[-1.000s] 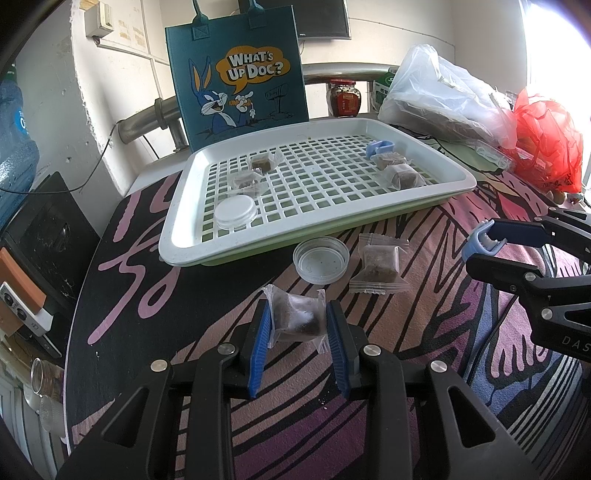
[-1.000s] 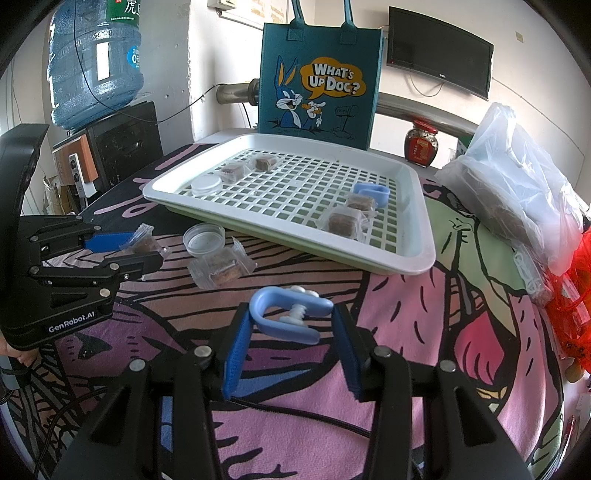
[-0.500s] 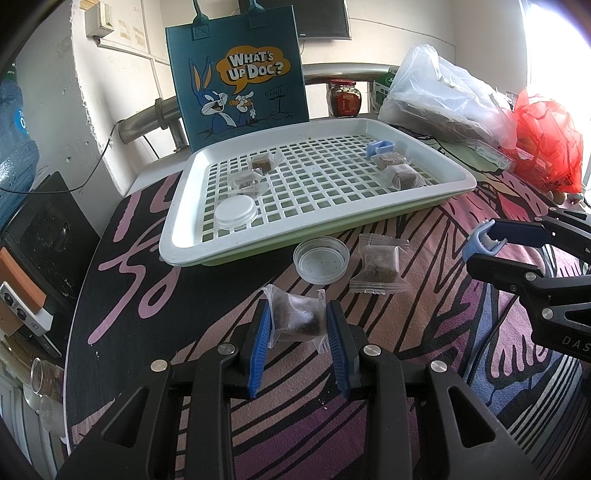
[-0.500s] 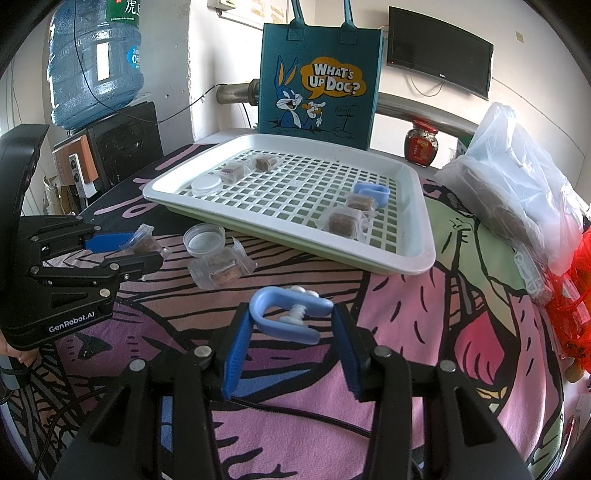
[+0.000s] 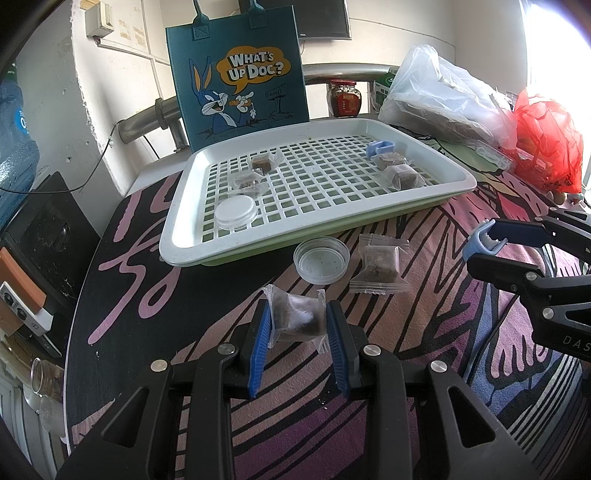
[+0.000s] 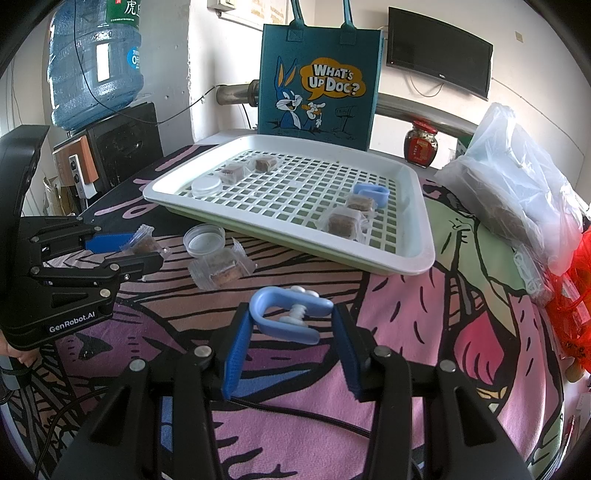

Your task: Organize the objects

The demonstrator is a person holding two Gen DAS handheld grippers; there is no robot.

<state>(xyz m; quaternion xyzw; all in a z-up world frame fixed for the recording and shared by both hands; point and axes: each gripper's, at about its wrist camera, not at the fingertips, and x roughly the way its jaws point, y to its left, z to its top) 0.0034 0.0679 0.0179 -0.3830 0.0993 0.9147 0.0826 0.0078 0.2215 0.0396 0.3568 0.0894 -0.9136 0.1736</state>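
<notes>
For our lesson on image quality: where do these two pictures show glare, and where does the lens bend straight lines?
Left wrist view: window glare washes out the upper right; the tray rim bows. Right wrist view: evenly lit, no glare; the pipe behind the bag curves, corners go black.

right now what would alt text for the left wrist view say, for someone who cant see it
The left tool grips a clear snack packet above a patterned tablecloth. Ahead lie a plastic lid and another packet before a white slotted tray; the right tool at right holds a blue clip.
</notes>
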